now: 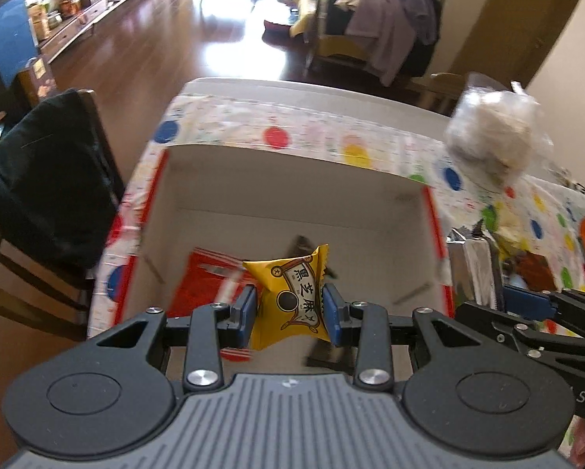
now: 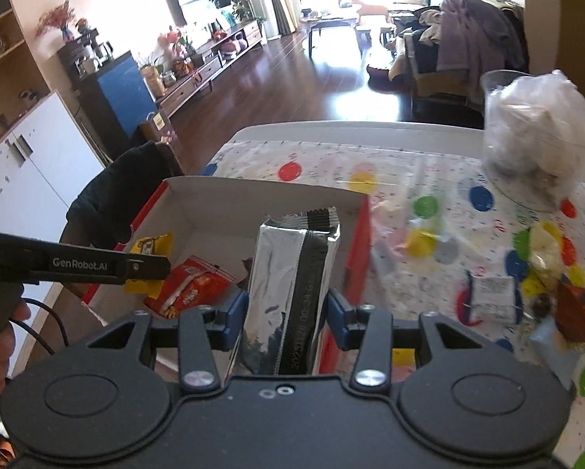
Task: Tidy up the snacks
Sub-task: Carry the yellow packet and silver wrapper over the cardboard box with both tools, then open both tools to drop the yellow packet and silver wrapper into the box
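Dotted tablecloth (image 2: 315,164); black jacket (image 1: 46,179) over chair (image 1: 97,148); blue cabinet (image 2: 122,90).

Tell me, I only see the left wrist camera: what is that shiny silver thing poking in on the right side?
Observer: It is a tall silver foil snack packet with a dark seam, clamped between the fingers of the right gripper.
Operator: Is it over the box?
Observer: Yes, it is held upright above the right part of the white cardboard box with red sides.
Operator: What else is out on the table?
Observer: Loose small wrapped snacks lie on the polka-dot tablecloth, right of the box.
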`<action>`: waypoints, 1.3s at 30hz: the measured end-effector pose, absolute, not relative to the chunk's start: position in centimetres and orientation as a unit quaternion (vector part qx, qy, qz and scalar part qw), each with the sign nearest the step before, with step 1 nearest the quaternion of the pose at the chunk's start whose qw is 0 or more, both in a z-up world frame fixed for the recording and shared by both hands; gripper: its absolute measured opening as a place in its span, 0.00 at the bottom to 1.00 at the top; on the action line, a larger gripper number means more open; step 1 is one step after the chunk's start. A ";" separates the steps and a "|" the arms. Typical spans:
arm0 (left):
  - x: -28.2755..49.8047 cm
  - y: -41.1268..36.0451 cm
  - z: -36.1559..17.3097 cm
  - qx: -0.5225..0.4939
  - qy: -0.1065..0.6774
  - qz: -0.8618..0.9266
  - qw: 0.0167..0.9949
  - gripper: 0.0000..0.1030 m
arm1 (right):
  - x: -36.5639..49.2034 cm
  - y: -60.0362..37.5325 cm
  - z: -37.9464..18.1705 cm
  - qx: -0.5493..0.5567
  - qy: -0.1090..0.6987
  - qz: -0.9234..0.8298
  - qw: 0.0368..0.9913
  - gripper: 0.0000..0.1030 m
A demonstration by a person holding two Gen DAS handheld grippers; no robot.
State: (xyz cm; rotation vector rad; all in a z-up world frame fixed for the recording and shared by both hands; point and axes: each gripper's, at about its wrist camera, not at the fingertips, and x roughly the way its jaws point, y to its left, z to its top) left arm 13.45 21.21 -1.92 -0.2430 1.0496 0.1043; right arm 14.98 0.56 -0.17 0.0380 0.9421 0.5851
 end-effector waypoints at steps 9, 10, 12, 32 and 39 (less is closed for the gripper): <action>15.4 24.9 -4.3 -0.097 0.519 0.064 0.847 0.34 | 17.4 5.1 -2.3 0.001 0.474 0.271 0.838 0.42; 15.6 25.1 -4.5 -0.092 0.521 0.064 0.846 0.34 | 17.6 5.5 -2.7 -0.002 0.477 0.270 0.836 0.42; 16.0 25.2 -5.0 -0.079 0.524 0.066 0.846 0.34 | 18.1 6.3 -3.4 -0.005 0.487 0.263 0.833 0.42; 19.2 24.2 -8.3 -0.004 0.581 0.041 0.813 0.34 | 18.9 10.6 -7.4 -0.055 0.527 0.274 0.802 0.42; 19.6 23.5 -8.8 0.011 0.600 0.032 0.799 0.34 | 18.8 10.7 -8.1 -0.061 0.537 0.270 0.797 0.42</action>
